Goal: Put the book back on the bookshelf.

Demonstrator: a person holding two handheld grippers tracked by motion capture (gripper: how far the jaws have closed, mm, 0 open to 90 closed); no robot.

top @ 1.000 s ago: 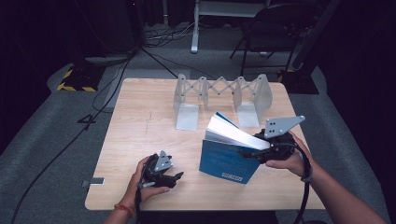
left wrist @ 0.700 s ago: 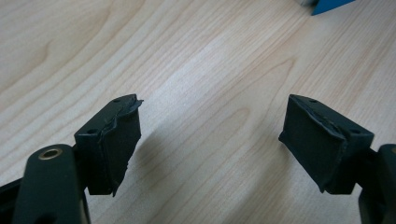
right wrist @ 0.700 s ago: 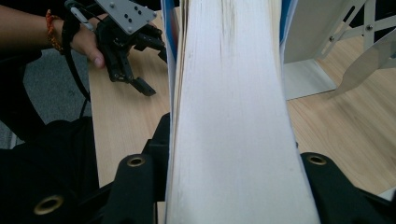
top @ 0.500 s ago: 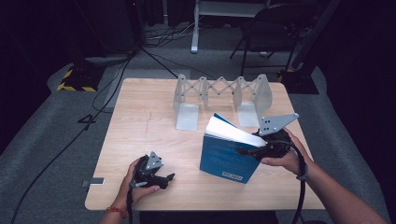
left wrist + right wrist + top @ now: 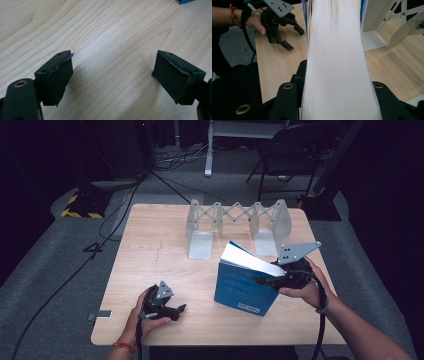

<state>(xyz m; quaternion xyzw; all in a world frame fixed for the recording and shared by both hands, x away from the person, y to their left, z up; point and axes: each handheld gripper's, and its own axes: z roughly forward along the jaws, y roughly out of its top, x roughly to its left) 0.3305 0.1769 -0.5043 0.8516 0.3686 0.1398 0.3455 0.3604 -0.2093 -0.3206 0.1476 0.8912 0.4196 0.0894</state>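
Observation:
A blue book (image 5: 242, 287) with white pages stands tilted on the wooden table (image 5: 160, 240), front right of centre. My right gripper (image 5: 265, 281) is shut on its upper part from the right. In the right gripper view the page edge (image 5: 334, 37) runs up between the jaws of that gripper (image 5: 337, 82), which have just been closing on it. My left gripper (image 5: 177, 310) lies low at the table's front left, pointing right. Its jaws have just been opening, and in the left gripper view they (image 5: 112, 75) stand wide apart over bare wood.
A white expanding bookend rack (image 5: 235, 222) stands at the back of the table, just behind the book. A corner of the blue cover (image 5: 186, 1) shows at the top of the left gripper view. Dark floor with cables surrounds the table.
My left gripper has shifted a little to the left near the front edge. The book and my right hand stay about where they were.

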